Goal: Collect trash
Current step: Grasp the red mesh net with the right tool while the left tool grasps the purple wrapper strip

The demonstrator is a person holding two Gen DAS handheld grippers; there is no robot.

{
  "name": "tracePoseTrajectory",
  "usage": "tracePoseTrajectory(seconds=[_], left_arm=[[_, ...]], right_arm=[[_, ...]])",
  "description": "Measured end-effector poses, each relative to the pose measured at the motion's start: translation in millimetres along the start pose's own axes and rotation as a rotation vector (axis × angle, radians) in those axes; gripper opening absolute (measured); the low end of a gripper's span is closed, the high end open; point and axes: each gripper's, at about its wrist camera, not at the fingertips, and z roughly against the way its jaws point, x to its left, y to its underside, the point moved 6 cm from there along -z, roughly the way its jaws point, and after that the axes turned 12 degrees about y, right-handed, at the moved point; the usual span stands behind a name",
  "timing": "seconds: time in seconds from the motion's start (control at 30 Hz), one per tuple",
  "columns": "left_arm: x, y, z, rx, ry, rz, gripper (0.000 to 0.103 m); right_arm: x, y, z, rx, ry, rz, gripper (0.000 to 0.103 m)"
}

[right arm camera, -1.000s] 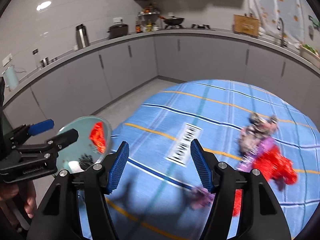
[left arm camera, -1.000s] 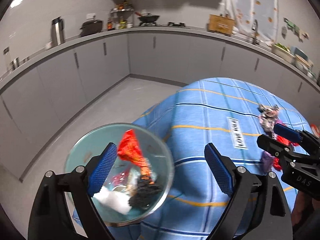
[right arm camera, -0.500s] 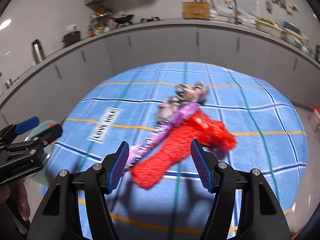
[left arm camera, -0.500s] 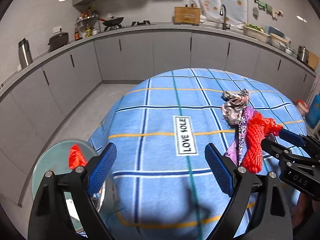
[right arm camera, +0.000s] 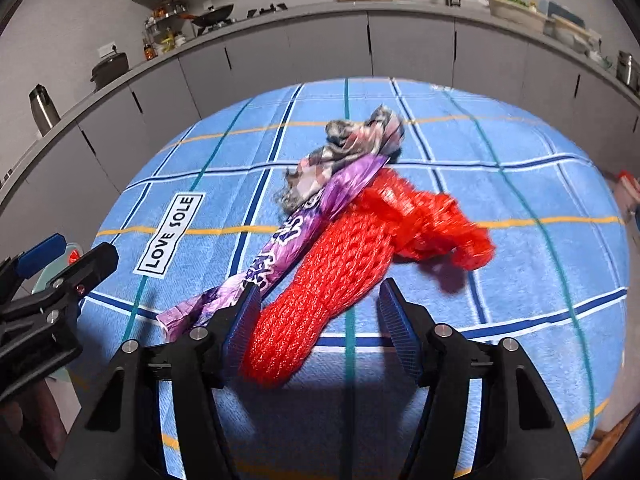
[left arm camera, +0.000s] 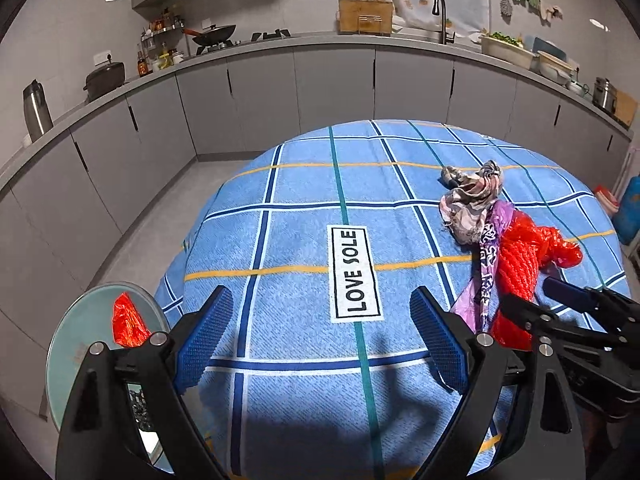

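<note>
Right gripper (right arm camera: 318, 320), jaws wide, now brought over red plastic mesh bag (right arm camera: 340, 280) at frame centre, vs 0.5 s ago. Left gripper (left arm camera: 320, 336) spread, empty. Round glass bin (left arm camera: 80, 336) lower left, partly hidden.

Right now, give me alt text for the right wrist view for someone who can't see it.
The open right gripper straddles the near end of a red mesh bag lying on a blue checked tablecloth, beside a purple wrapper and a crumpled patterned cloth. Grey kitchen cabinets curve behind.
</note>
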Motion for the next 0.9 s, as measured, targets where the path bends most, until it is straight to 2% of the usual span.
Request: tracePoseTrajectory(seconds=[0.1, 0.13, 0.2, 0.3, 0.63, 0.9], left_arm=[[0.5, 1.9, -1.0, 0.005, 0.007, 0.003, 0.089], [0.2, 2.3, -0.9, 0.004, 0.008, 0.003, 0.089], [-1.5, 2.9, -1.4, 0.006, 0.014, 0.004, 0.089], [-6.1, 4.2, -2.5, 0.007, 0.027, -0.001, 0.089], [-42.0, 3.0, -13.5, 0.025, 0.088, -0.05, 0.089], [-79.6, 3.2, -32.1, 0.06, 0.15, -0.11, 0.087]], right_arm=[[2.1, 2.6, -4.1, 0.026, -0.013, 0.011, 0.042], [2.2, 3.3, -3.4, 0.026, -0.015, 0.015, 0.04], [1.7, 5.0, -0.4, 0.03, -0.026, 0.019, 0.029], [-0.7, 7.7, 5.1, 0.027, -0.015, 0.038, 0.024], [-28.8, 11.6, 37.8, -0.055, 0.065, 0.047, 0.021], [-48.7, 22.5, 39.5, -0.047, 0.081, 0.015, 0.021]])
